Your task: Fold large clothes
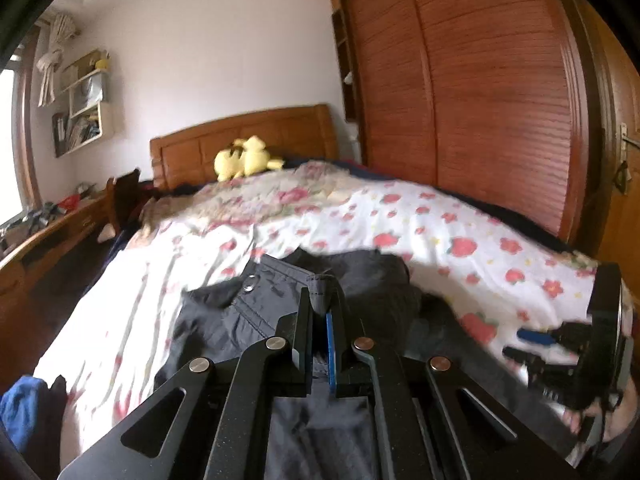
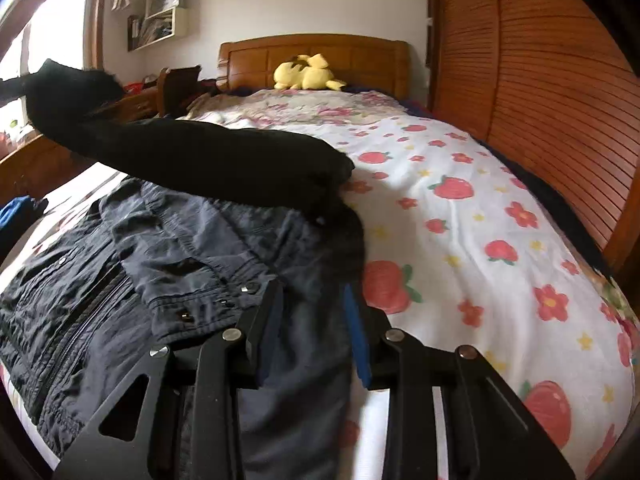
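Note:
A dark grey jacket (image 1: pixel 256 304) with snap buttons and a zip (image 2: pixel 92 304) lies crumpled on the flowered bedsheet (image 1: pixel 440 220). My left gripper (image 1: pixel 322 296) is shut on a raised fold of the jacket's edge, which sticks up between its fingertips. My right gripper (image 2: pixel 312 292) has a thick band of the jacket's fabric (image 2: pixel 308 360) running between its pads and filling the gap. In the left wrist view the right gripper (image 1: pixel 560 348) shows blurred at the right edge. A person's black sleeve (image 2: pixel 208 156) reaches across the jacket from the left.
A yellow plush toy (image 2: pixel 308 74) lies by the wooden headboard (image 2: pixel 360 56). A slatted wooden wardrobe (image 1: pixel 480 100) runs along the bed's right side. A cluttered desk (image 1: pixel 52 220) stands to the left, and blue cloth (image 1: pixel 24 408) lies at the bed's near left corner.

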### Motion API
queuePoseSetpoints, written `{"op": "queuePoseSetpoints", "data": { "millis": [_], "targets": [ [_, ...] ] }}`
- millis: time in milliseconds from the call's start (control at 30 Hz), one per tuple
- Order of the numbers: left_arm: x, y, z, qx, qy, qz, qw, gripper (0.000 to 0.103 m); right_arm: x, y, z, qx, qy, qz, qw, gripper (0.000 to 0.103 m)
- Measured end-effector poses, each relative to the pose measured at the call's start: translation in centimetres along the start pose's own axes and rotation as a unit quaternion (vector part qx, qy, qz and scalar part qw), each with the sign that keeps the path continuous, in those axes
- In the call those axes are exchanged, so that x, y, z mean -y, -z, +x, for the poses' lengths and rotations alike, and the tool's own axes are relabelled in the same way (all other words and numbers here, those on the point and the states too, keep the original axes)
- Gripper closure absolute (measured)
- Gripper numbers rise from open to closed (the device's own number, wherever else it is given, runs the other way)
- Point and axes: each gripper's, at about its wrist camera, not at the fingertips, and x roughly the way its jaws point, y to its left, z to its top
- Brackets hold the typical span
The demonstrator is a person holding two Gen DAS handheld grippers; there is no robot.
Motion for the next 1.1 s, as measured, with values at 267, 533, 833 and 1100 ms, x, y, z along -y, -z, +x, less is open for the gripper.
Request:
{"op": "queuePoseSetpoints", "data": {
  "millis": [267,533,833,1100],
  "targets": [
    [-1.8,8.7,0.3,-0.099,0.034,-0.044,0.9936,0.094,-1.8,0.2,1.0,-0.011,-0.007,-0.021,1.000,0.070],
    [-3.7,13.0,-2.2,-0.116,0.072,-0.075,0.9879,0.086,-1.7,0.1,1.4,-0.017,-0.008,-0.020,1.000,0.070],
    [-8.5,13.5,-5.7,-0.107,0.070,-0.088,0.9879,0.074,-2.5,0.2,1.6,-0.019,-0.007,-0.032,0.999,0.070],
    [-11.0,15.0,-8.6,-0.112,0.022,-0.089,0.9895,0.058,-4.1,0.3,0.7,-0.017,-0.039,-0.034,0.999,0.070]
  ]
}}
